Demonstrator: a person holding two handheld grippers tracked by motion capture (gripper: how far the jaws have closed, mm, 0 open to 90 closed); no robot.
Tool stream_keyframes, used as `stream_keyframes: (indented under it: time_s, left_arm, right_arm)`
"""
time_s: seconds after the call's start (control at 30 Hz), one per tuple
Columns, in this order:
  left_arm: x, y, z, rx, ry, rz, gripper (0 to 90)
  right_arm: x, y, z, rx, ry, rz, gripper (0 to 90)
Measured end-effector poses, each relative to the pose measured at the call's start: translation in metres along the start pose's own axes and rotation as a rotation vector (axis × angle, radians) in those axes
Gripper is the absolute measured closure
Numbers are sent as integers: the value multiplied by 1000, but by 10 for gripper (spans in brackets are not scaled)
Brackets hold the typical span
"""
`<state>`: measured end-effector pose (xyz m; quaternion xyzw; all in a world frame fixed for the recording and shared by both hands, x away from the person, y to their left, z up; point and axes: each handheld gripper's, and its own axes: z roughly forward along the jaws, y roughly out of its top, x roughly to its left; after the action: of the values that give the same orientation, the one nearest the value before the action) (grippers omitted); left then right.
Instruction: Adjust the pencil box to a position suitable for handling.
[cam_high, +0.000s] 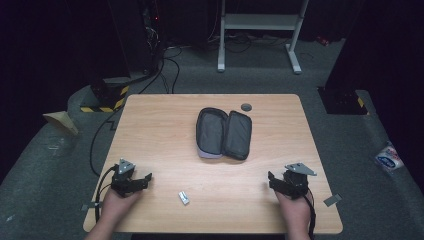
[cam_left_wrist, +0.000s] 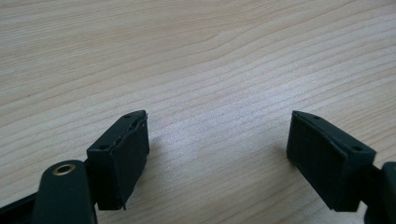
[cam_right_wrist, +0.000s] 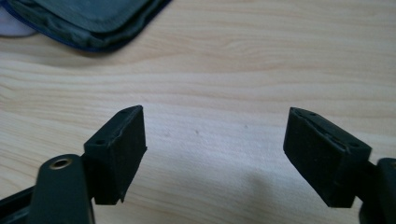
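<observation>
A dark grey zip case (cam_high: 224, 134) lies unzipped and spread flat at the middle of the wooden table (cam_high: 160, 120). Its edge shows at the top left of the right gripper view (cam_right_wrist: 93, 23). A small silver-white object (cam_high: 184, 197) lies near the table's front edge, between the two hands. My left gripper (cam_high: 145, 180) rests at the front left, open, with bare wood between its jaws (cam_left_wrist: 217, 135). My right gripper (cam_high: 271, 180) rests at the front right, also open over bare wood (cam_right_wrist: 215, 135).
A small round grey disc (cam_high: 246, 106) sits behind the case near the far edge. Beyond the table stand a white frame's legs (cam_high: 260, 35) and cables on the grey floor. A white packet (cam_high: 389, 157) lies on the floor at right.
</observation>
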<state>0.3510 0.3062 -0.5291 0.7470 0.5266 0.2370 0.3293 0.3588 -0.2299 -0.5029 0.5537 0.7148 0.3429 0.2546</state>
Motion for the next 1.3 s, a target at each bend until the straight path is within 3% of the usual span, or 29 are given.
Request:
stream_keyframes:
  time_s: [0.1, 0.4, 0.63, 0.93, 1.3]
  left_arm:
    - [0, 0, 0, -1, 0, 1, 212]
    - [0, -1, -1, -1, -2, 3, 211]
    - [0, 0, 0, -2, -5, 6, 211]
    - [0, 0, 0, -2, -7, 5, 210]
    - [0, 0, 0, -2, -12, 8, 210]
  right_arm:
    - [4, 3, -1, -4, 13, 4, 236]
    - [31, 9, 7, -2, 41, -53, 274]
    - [47, 13, 16, -12, 73, -71, 306]
    - [80, 32, 25, -33, 132, -115, 339]
    - [110, 50, 35, -49, 185, -160, 348]
